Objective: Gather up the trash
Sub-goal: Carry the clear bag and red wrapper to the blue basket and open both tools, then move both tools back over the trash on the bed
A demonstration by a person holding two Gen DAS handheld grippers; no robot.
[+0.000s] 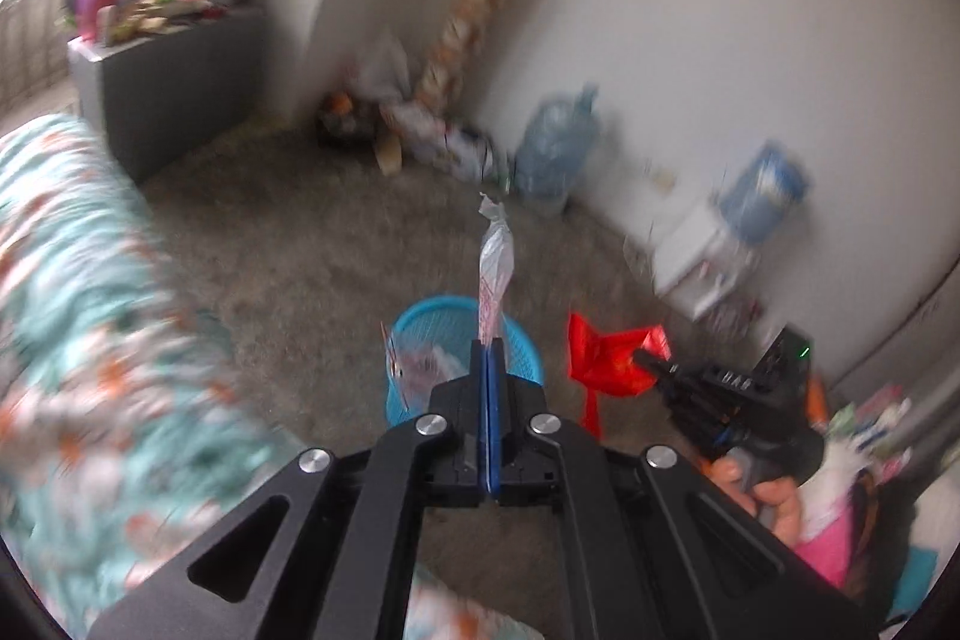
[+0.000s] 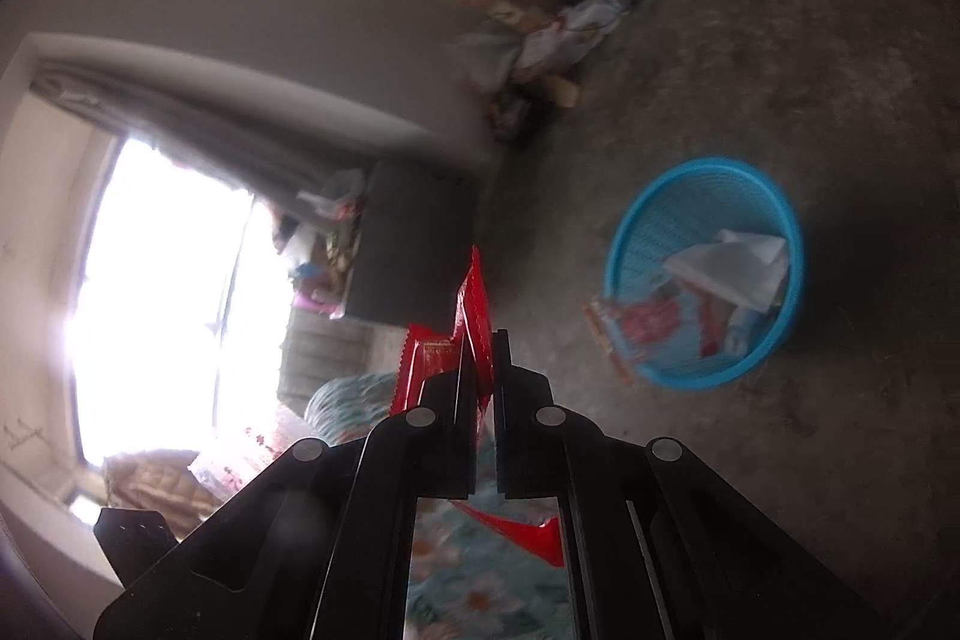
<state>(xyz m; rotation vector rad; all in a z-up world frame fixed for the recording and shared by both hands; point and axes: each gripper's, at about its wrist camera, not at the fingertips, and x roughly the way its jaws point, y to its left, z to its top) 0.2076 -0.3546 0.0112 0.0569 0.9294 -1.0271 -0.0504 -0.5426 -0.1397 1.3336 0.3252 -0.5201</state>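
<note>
Left wrist view: the left gripper (image 1: 489, 340) pinches a white wrapper (image 1: 495, 262) just above the blue basket (image 1: 522, 340), the right gripper (image 2: 480, 340) clamping a red wrapper (image 2: 471, 316) beside it, apparently for dropping in.

This is a lived-in bedroom in a home. At the left of the left wrist view lies a bed with a teal flowered quilt (image 1: 78, 292), and behind it, upper left, a grey cabinet (image 1: 180, 94) heaped with clutter. A curtained window (image 2: 156, 280) fills the right wrist view's left side; bags and a big water bottle (image 1: 558, 148) line the white wall on the bare floor.
</note>
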